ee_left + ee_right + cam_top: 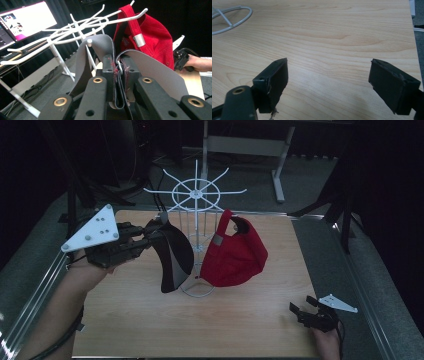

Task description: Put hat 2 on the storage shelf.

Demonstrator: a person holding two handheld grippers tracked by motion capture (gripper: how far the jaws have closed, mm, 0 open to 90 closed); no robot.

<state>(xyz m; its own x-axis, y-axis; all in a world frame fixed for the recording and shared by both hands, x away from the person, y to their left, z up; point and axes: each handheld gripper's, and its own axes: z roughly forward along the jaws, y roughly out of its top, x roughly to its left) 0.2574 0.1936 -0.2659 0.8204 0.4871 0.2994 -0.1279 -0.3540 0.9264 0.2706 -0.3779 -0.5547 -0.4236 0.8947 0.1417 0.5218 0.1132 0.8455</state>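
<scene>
A white wire cap rack (196, 194) stands at the middle back of the wooden table (150, 320). A red cap (235, 252) hangs from one of its arms on the right. To its left hangs a black and grey cap (175, 252), held up beside the rack. My left gripper (152, 232) is shut on its back strap. In the left gripper view the strap (120, 82) is pinched between the two pads of the left gripper (119, 65), and a rack hook tip (89, 41) lies against the cap's grey inside. My right gripper (301, 304) (328, 80) is open and empty, low over the table's front right.
The rack's round base ring (197, 287) (232, 17) sits on the table under the caps. Metal rails (35, 290) run along both table sides. A lit monitor (25, 20) stands off to the left, and desk legs (277, 170) rise behind the table.
</scene>
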